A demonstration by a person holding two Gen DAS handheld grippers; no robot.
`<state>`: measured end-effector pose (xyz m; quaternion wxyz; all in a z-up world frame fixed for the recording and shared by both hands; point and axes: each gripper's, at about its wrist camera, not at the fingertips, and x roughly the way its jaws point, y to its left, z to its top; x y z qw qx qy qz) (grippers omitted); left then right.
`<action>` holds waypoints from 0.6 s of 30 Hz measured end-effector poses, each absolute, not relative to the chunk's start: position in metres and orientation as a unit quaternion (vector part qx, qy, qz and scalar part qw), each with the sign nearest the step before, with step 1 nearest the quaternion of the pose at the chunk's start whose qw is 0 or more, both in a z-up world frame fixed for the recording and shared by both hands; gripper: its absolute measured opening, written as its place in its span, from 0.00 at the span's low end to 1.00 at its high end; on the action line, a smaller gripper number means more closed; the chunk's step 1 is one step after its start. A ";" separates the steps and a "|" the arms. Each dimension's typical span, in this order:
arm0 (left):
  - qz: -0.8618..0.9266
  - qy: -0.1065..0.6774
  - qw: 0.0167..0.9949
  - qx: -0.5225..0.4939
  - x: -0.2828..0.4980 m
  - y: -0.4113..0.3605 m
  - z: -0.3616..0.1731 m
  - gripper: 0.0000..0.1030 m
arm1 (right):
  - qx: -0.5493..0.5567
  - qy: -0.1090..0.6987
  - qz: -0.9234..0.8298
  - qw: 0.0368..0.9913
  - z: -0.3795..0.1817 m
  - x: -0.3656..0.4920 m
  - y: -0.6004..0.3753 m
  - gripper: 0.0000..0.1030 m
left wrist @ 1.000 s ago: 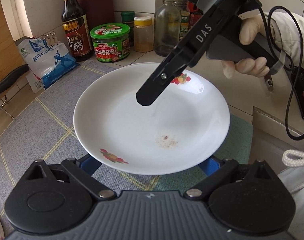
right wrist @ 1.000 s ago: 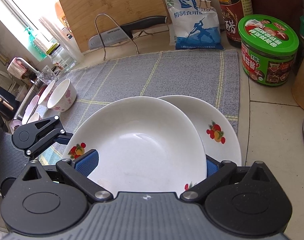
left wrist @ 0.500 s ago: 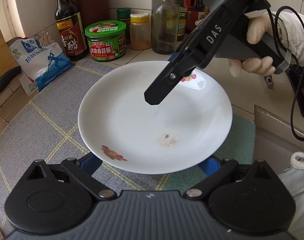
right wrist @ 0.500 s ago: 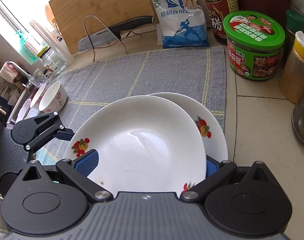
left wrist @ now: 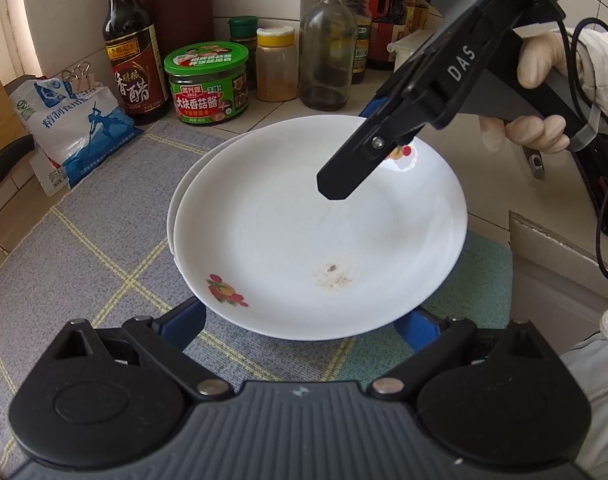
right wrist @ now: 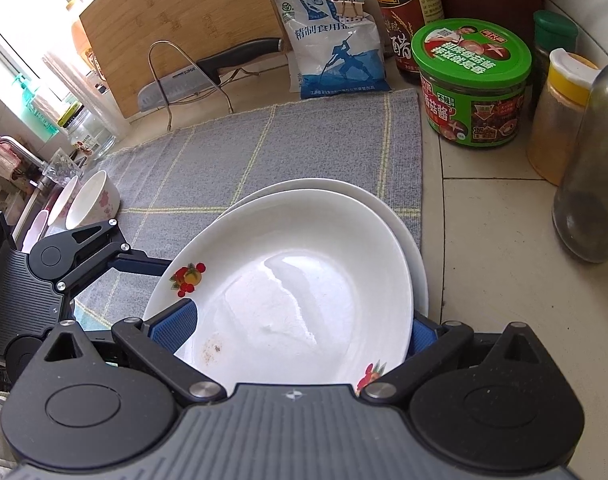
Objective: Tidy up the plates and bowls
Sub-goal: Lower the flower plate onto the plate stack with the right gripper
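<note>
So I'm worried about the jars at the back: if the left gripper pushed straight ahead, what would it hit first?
Probably the right gripper, which clamps the far rim of the top plate held by the left gripper. The green-lidded jar stands further back and left, though depth is unclear.

we read "das" in white on the right gripper point(left wrist: 344, 184) body. the knife point(right wrist: 207, 76) blade bears "supor". the green-lidded jar point(left wrist: 207, 82) label shows "大块香菇酱" and "1913". the blue-and-white bag point(right wrist: 336, 44) reads "精制食用".

Daylight from a window point(right wrist: 7, 40) falls on a pale tiled counter point(right wrist: 504, 280) under a grey mat point(right wrist: 263, 148).
</note>
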<state>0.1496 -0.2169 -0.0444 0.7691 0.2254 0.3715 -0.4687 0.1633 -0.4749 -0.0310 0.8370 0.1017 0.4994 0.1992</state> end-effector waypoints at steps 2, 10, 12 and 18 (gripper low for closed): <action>-0.469 0.369 0.770 0.227 0.149 -0.217 -0.044 0.97 | 0.097 0.499 0.194 0.839 -0.029 0.162 -0.474 1.00; -0.472 0.357 0.772 0.230 0.144 -0.216 -0.044 0.97 | 0.068 0.500 0.177 0.845 -0.024 0.155 -0.468 1.00; -0.471 0.356 0.774 0.227 0.144 -0.215 -0.044 0.97 | 0.065 0.500 0.175 0.846 -0.024 0.153 -0.467 1.00; -0.463 0.352 0.784 0.218 0.143 -0.209 -0.044 0.97 | 0.051 0.500 0.166 0.848 -0.023 0.147 -0.462 1.00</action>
